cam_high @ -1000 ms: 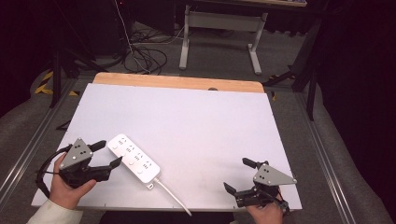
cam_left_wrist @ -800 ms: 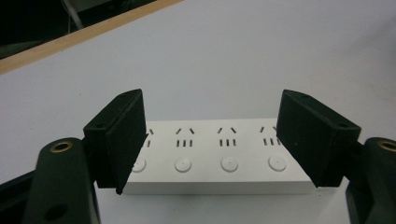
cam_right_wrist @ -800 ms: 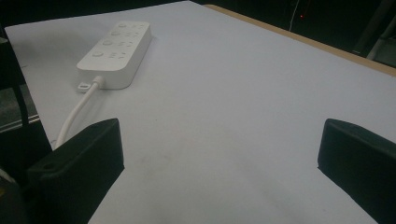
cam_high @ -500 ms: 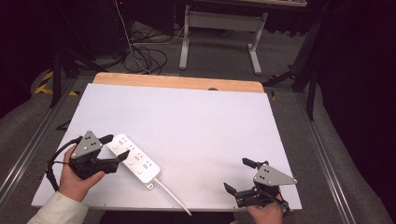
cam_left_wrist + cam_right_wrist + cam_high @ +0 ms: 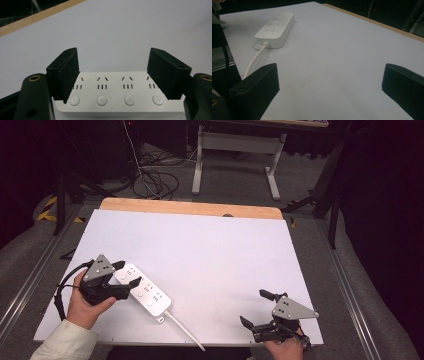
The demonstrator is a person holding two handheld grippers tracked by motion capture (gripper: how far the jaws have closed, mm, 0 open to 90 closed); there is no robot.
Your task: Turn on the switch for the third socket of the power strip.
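A white power strip (image 5: 145, 293) lies slantwise on the white table top (image 5: 210, 255) at the front left, its white cable (image 5: 184, 332) running off the front edge. My left gripper (image 5: 126, 275) is open, its jaws straddling the strip's far end. In the left gripper view the strip (image 5: 117, 96) lies crosswise between and below the two black jaws, with sockets and round buttons showing. My right gripper (image 5: 256, 309) rests open at the front right corner, nothing between its jaws. From the right gripper view the strip (image 5: 275, 28) and cable (image 5: 254, 61) lie far off to the left.
A wooden strip (image 5: 190, 209) edges the table's far side. Beyond it stand a white metal frame (image 5: 235, 150) and loose black cables (image 5: 150, 177) on the grey floor. Metal rails (image 5: 30, 280) run along both sides of the table.
My left gripper has moved right and forward over the table until its open jaws straddle the power strip's end. The right gripper has stayed still.
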